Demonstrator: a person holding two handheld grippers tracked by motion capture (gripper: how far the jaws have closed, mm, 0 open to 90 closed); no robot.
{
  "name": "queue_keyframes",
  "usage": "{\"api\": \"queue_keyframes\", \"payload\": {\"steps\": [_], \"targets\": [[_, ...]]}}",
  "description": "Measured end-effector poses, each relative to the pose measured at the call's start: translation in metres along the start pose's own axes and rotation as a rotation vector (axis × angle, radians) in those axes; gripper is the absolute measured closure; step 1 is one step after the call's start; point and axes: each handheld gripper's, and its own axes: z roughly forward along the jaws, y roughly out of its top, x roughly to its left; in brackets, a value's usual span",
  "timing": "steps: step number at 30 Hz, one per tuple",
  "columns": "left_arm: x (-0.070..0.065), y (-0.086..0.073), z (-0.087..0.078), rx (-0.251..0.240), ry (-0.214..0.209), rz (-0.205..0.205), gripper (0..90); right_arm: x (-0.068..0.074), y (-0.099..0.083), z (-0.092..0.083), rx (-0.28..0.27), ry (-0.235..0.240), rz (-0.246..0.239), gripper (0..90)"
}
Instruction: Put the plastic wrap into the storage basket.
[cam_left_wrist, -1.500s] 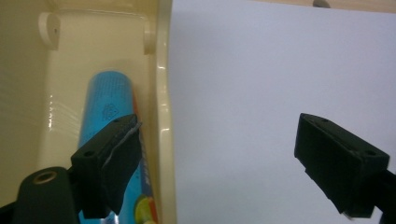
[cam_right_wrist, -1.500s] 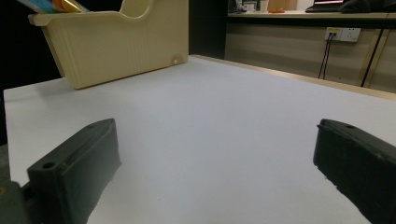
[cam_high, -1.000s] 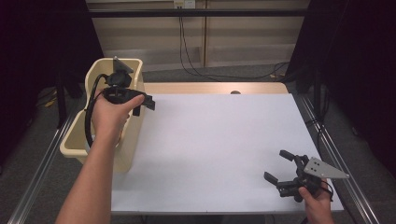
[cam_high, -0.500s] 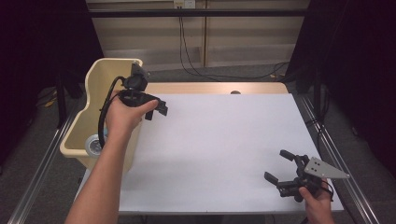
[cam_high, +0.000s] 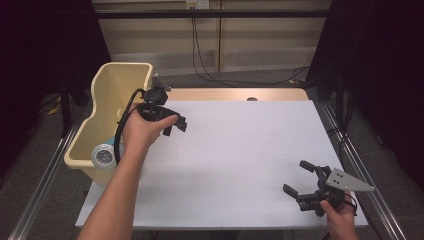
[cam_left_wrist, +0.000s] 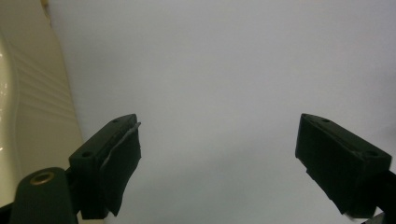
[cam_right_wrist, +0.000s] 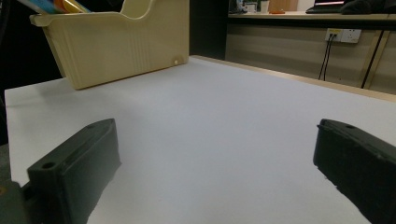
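Now the right gripper (cam_high: 300, 180) rests low at the table's (cam_high: 240, 150) near corner, jaws wide apart on nothing. Farther off, the left gripper (cam_high: 175, 125) hangs over the white top, jaws also apart and empty, with the cream bin (cam_high: 117, 95) just beside it.

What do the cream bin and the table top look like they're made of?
The cream bin looks like moulded plastic with a slightly glossy finish: thin walls, ribbed lines pressed into its side and rounded corners. The table top looks like a smooth matt white laminate or painted board; a pale wood-coloured strip along its far edge hints at board underneath, though that's a guess.
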Motion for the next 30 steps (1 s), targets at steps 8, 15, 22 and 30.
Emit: {"api": "queue_keyframes", "payload": {"steps": [8, 15, 22, 30], "targets": [[-0.005, -0.004, 0.009, 0.011, -0.013, 0.016, 14.0, 0.0, 0.0, 0.001, 0.0, 0.003, -0.001, 0.3], [-0.005, -0.009, 0.019, 0.024, -0.019, 0.027, 14.0, 0.0, 0.0, 0.0, -0.001, 0.001, 0.0, 0.3], [-0.006, -0.015, 0.029, 0.026, -0.021, 0.03, 14.0, 0.001, 0.0, 0.0, 0.002, 0.003, -0.001, 0.2], [-0.007, -0.022, 0.036, 0.019, -0.033, 0.037, 14.0, 0.001, 0.0, 0.001, 0.005, 0.005, -0.002, 0.3]]}}
